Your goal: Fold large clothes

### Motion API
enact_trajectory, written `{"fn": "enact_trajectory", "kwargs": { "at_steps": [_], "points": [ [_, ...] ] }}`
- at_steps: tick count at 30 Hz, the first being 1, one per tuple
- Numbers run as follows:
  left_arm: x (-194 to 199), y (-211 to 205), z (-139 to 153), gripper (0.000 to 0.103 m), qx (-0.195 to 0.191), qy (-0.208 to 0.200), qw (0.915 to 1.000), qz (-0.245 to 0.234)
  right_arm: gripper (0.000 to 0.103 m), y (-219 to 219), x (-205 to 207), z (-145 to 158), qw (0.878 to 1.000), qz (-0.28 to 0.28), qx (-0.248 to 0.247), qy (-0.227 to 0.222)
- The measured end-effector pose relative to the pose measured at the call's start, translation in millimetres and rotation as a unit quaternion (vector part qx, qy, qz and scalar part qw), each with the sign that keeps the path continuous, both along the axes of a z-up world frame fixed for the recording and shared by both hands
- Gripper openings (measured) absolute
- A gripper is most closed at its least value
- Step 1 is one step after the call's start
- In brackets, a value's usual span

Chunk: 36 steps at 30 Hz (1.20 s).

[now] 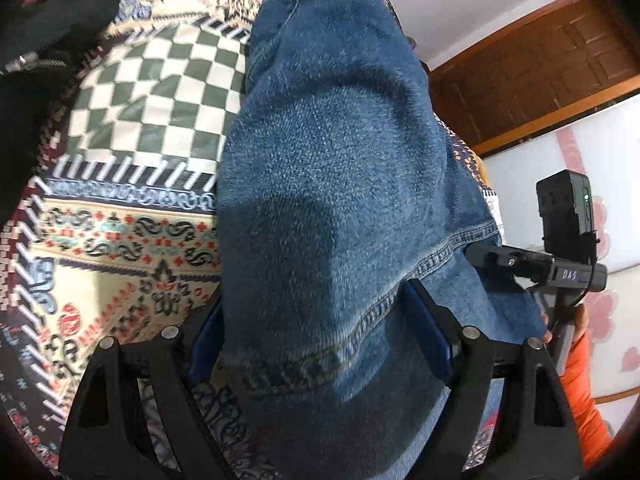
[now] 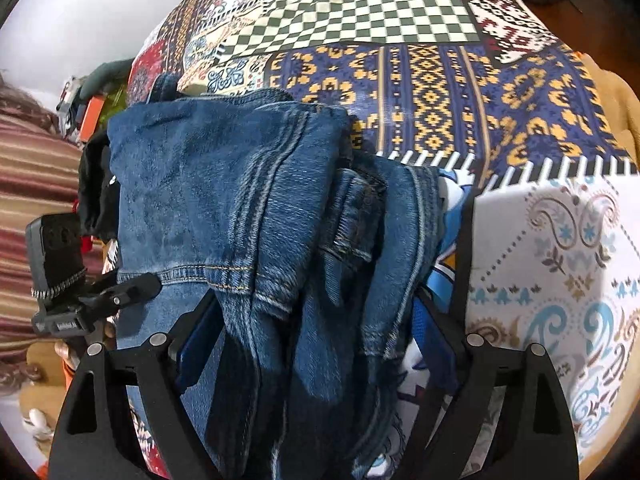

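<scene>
Item: blue denim jeans (image 1: 332, 184) on the patchwork-print cloth (image 1: 120, 240). Left view gives us plain denim between the wide left claw (image 1: 316, 344); right view alone shows waistband seams between the wide right claw (image 2: 316, 344).

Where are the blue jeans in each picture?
Left wrist view: the jeans fill the middle, running between the left gripper's fingers.
Right wrist view: the jeans lie bunched left of centre, reaching between the right gripper's fingers.
Shared landmark: the green-and-white checked patch on the patterned cloth.
</scene>
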<state>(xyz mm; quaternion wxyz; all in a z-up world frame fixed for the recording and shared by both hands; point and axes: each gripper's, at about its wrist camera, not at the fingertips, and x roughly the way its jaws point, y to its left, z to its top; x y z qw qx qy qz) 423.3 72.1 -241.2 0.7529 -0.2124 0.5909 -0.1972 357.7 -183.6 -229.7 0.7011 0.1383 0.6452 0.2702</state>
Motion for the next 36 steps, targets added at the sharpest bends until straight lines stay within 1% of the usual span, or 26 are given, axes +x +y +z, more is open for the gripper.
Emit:
{"fn": "enact_trajectory", "kwargs": {
  "at_steps": [3, 5, 6, 8, 9, 10, 11, 12, 13, 14, 17, 19, 21, 23, 26, 29, 31, 34, 36],
  "points": [
    [3, 1, -12, 0.083, -0.035, 0.022, 0.9991, 0.014, 0.085, 2, -1, -1, 1.0, 0.0, -0.001, 0.0],
    [2, 2, -16, 0.082, -0.051, 0.028, 0.998, 0.024, 0.071, 6, 0, -2, 1.0, -0.002, 0.003, 0.006],
    [1, 0, -15, 0.079, -0.05, 0.026, 0.9981, 0.024, 0.068, 6, -1, -1, 1.0, -0.005, 0.006, 0.01],
    [-4, -3, -11, 0.075, -0.04, 0.018, 0.9988, 0.02, 0.055, 11, -2, 2, 1.0, -0.008, 0.005, 0.015],
    [-8, -4, -8, 0.071, -0.035, 0.014, 0.9991, 0.018, 0.052, 11, -3, 4, 1.0, -0.012, 0.006, 0.019],
    [-11, -6, -4, 0.069, -0.029, 0.01, 0.9994, 0.015, 0.045, 11, -5, 6, 1.0, -0.017, 0.008, 0.022],
    [-13, -8, 0, 0.063, -0.025, 0.006, 0.9996, 0.013, 0.039, 10, -6, 8, 1.0, -0.02, 0.01, 0.022],
    [-16, -9, 5, 0.057, -0.02, 0.0, 0.9998, 0.01, 0.036, 10, -8, 11, 0.999, -0.022, 0.012, 0.02],
    [-19, -9, 11, 0.054, -0.015, -0.006, 0.9998, 0.006, 0.033, 10, -10, 15, 1.0, -0.022, 0.014, 0.017],
    [-23, -13, 19, 0.048, -0.005, -0.016, 0.9999, 0.0, 0.031, 12, -12, 20, 1.0, -0.021, 0.011, 0.012],
    [-35, -22, 41, 0.042, 0.024, -0.038, 0.9989, -0.007, 0.029, 18, -15, 35, 1.0, -0.017, 0.007, -0.005],
    [-43, -25, 61, 0.041, 0.044, -0.061, 0.9971, -0.011, 0.029, 24, -16, 48, 1.0, -0.014, 0.008, -0.018],
    [-45, -18, 83, 0.041, 0.05, -0.083, 0.9952, -0.01, 0.029, 27, -17, 62, 0.999, -0.012, 0.012, -0.033],
    [-49, -9, 106, 0.041, 0.048, -0.103, 0.9935, -0.004, 0.029, 32, -16, 80, 0.999, -0.012, 0.024, -0.047],
    [-57, 13, 148, 0.04, 0.051, -0.136, 0.9893, 0.008, 0.029, 51, -14, 117, 0.996, -0.007, 0.042, -0.084],
    [-58, 36, 191, 0.04, 0.062, -0.17, 0.9832, 0.023, 0.029, 79, -11, 153, 0.991, 0.008, 0.057, -0.124],
    [-64, 57, 223, 0.04, 0.073, -0.198, 0.9767, 0.037, 0.029, 99, -7, 175, 0.986, 0.017, 0.074, -0.147],
    [-73, 90, 259, 0.041, 0.089, -0.233, 0.9665, 0.059, 0.029, 133, -3, 201, 0.978, 0.035, 0.096, -0.179],
    [-74, 113, 277, 0.041, 0.102, -0.249, 0.9605, 0.072, 0.029, 159, 1, 213, 0.974, 0.047, 0.105, -0.196]
  ]
}}
